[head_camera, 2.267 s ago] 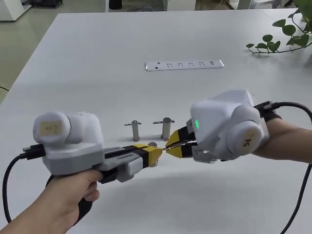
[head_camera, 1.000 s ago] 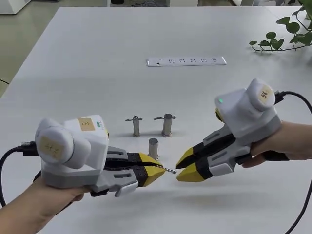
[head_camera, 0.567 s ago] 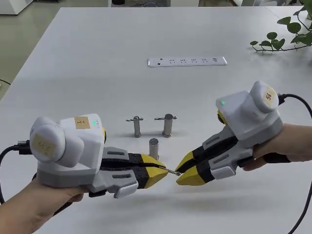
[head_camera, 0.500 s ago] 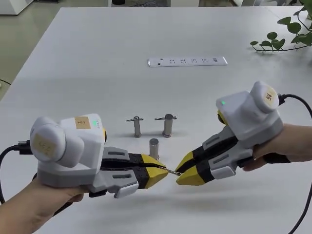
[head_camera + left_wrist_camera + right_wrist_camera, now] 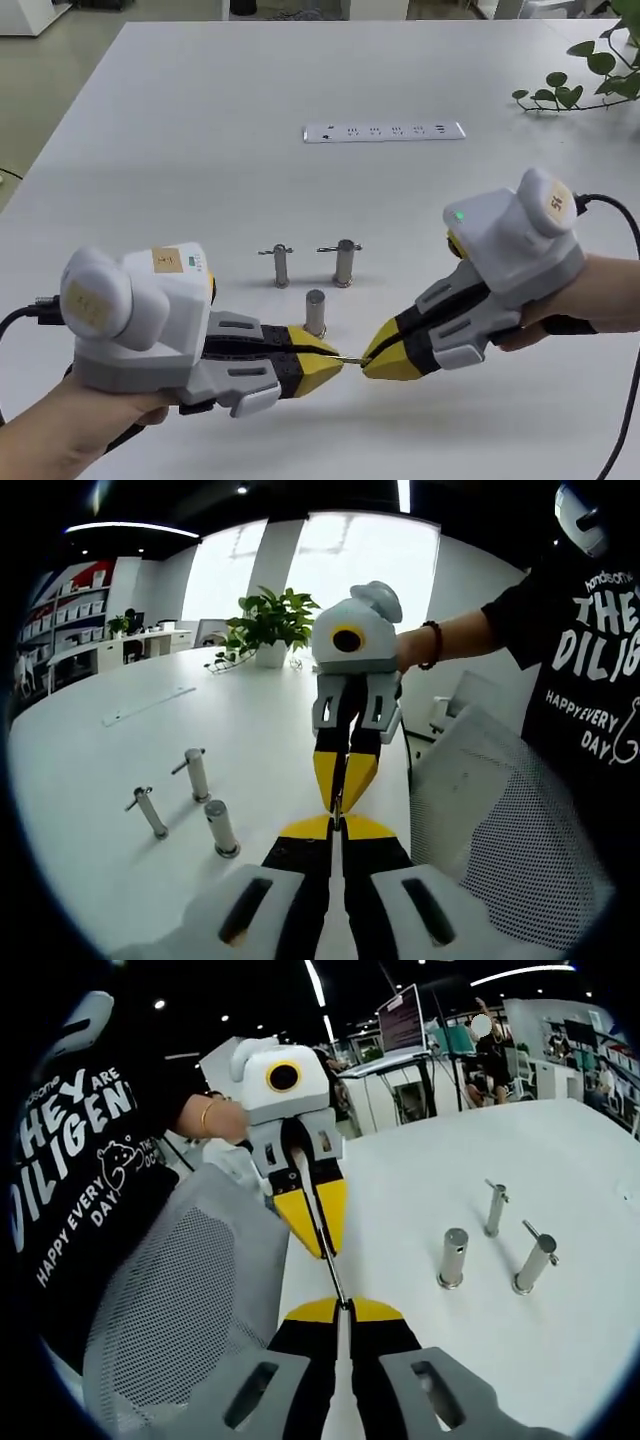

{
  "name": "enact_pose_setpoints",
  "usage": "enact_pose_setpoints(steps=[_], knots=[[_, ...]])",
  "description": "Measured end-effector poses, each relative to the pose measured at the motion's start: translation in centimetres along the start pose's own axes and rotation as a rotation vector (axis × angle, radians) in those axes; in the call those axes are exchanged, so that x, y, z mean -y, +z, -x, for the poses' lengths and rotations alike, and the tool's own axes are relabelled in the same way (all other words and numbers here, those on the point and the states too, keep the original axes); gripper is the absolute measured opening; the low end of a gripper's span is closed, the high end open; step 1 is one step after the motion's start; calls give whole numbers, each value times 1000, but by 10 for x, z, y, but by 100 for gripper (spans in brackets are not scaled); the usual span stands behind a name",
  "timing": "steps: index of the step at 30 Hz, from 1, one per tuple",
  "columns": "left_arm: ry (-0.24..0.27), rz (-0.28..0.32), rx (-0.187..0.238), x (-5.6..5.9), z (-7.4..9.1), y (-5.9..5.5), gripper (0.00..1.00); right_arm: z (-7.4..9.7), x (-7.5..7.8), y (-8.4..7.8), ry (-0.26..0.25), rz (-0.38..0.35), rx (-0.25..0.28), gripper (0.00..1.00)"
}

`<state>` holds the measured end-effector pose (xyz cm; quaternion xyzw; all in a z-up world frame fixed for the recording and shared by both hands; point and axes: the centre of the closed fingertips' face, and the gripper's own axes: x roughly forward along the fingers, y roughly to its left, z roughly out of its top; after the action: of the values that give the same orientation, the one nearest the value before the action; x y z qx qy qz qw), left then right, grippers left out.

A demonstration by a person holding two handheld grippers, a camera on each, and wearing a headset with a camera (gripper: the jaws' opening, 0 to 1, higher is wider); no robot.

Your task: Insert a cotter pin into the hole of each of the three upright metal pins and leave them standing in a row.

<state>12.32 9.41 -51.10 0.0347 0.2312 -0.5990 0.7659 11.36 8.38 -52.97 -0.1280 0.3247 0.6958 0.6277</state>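
1. Clamping the cotter pin [image 5: 352, 360] from both sides is the present state. The left gripper [image 5: 335, 364] is shut on one end. The right gripper [image 5: 372, 361], whose jaws stood apart a second ago, has closed on the other. The tips nearly meet above the table [image 5: 200, 120], close to its near edge.
2. Judgement: a handover or regrip is under way, and the third insertion has not begun.
3. The cotter pin lies level, its long axis roughly parallel to the near edge. Which end carries the loop cannot be told.
4. Just beyond the tips, the bare metal pin [image 5: 316, 310] stands upright, nearer than the other two.
5. Farther toward the table's middle, the left fitted pin [image 5: 280, 266] and the right fitted pin [image 5: 344, 262] stand upright side by side, each with a cotter pin through its head.
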Motion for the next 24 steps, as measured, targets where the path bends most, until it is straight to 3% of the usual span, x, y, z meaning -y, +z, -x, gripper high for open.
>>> enact_pose_setpoints(steps=[12, 19, 24], knots=[[5, -5, -13, 0, -2, -4, 0, -1, 1, -5, -24, 90, -63, 0], [37, -24, -22, -3, -4, -5, 1, 0, 9, -7, -58, 163, -100, 0], [67, -32, -12, -8, -6, -5, 10, 1, 13, -10, -74, 183, -117, 0]])
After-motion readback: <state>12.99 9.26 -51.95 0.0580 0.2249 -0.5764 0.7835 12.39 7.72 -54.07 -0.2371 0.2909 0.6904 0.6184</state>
